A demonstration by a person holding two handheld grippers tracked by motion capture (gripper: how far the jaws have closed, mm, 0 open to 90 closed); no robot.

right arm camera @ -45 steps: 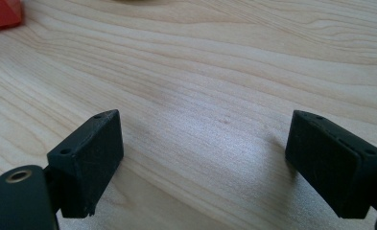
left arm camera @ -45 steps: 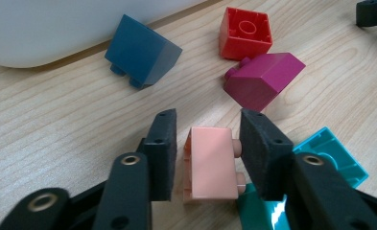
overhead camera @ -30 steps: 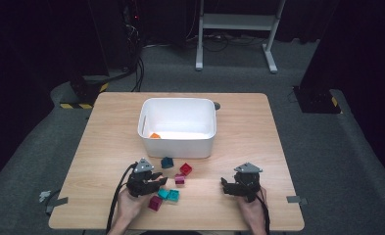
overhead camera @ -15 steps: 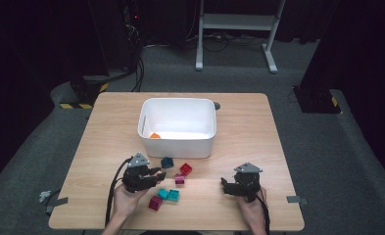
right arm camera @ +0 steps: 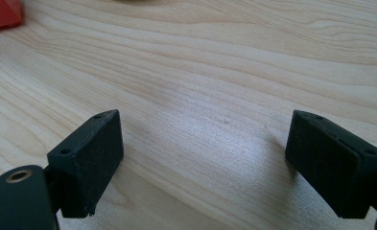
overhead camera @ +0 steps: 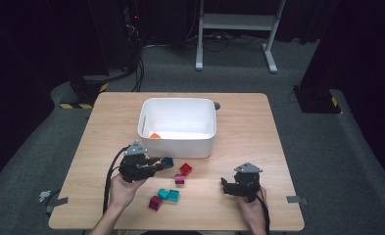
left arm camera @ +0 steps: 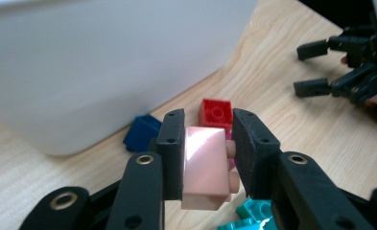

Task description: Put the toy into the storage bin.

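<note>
My left gripper [left arm camera: 209,125] is shut on a pale pink brick [left arm camera: 203,167], held off the table with its studs facing the right-hand jaw. In the high view the left gripper [overhead camera: 158,165] hovers just in front of the white bin [overhead camera: 178,144] and points right. Beyond the jaws a red brick [left arm camera: 216,111] and a dark blue brick [left arm camera: 142,132] lie on the wood by the bin wall [left arm camera: 104,62]. My right gripper [overhead camera: 226,186] rests low at the front right, its jaws [right arm camera: 203,143] open wide over bare wood.
An orange brick [overhead camera: 154,135] lies inside the bin. On the table lie a red brick [overhead camera: 185,169], a small magenta one [overhead camera: 180,179], teal bricks [overhead camera: 169,194], another magenta brick [overhead camera: 155,202] and the blue one [overhead camera: 167,162]. A red corner [right arm camera: 1,14] shows far left.
The left gripper has lifted with the pink brick and drawn a little closer to the bin. The right gripper has stayed put.
</note>
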